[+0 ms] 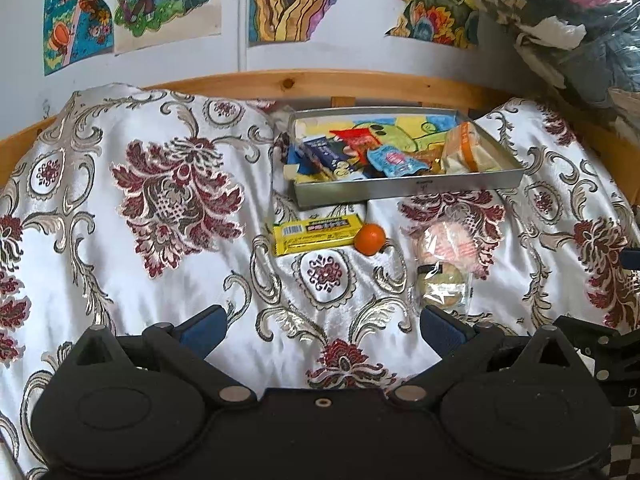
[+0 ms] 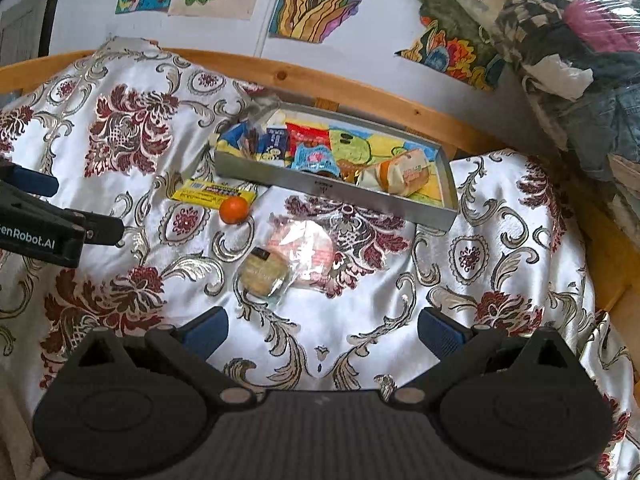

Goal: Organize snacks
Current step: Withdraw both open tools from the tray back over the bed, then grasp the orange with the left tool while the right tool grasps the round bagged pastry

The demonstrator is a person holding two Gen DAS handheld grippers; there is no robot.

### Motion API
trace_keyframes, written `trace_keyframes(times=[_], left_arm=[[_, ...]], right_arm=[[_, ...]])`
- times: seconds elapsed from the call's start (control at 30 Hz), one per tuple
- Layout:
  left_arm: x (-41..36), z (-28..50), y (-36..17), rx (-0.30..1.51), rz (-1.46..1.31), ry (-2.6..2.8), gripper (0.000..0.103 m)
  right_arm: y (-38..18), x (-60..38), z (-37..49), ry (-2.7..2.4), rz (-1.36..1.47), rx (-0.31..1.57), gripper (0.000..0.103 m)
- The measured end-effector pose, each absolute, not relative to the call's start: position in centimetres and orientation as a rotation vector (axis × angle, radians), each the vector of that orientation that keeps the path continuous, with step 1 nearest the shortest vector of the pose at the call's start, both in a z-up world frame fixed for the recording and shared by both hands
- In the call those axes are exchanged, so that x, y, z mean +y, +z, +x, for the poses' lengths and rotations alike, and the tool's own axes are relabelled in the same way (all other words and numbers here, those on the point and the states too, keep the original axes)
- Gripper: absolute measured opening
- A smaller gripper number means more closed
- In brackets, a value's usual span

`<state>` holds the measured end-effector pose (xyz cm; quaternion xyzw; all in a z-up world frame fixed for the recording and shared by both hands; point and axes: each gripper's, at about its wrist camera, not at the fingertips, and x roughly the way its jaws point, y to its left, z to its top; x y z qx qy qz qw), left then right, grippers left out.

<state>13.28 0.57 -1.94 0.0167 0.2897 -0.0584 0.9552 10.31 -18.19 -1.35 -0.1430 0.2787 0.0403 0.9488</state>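
A patterned bedspread carries a grey tray already holding several snacks. Just before it lie a yellow packet, two wrapped cakes and an orange. The left gripper and right gripper hover above the cloth, jaws spread wide and holding nothing.

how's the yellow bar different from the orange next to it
The yellow bar is flat, rectangular and wrapped, with printed text; the orange is round, plain and unwrapped. The bar is longer, the orange taller. Both lie on the bedspread, just outside the tray.
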Motion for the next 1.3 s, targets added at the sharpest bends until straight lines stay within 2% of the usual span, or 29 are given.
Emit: trace_keyframes(times=[0.73, 1.0, 1.3], left_arm=[[0.4, 19.5, -3.0, 0.655, 0.059, -0.173, 0.102], [-1.2, 22.3, -4.0, 0.593, 0.115, -0.232, 0.102], [-3.1, 26.1, -5.7, 0.536, 0.182, -0.291, 0.102]], right_arm=[[-2.2, -18.6, 15.7, 0.265, -0.455, 0.604, 0.103], [-4.5, -18.0, 18.0, 0.356, -0.607, 0.487, 0.103], [-7.8, -16.2, 19.9, 0.399, -0.714, 0.504, 0.103]])
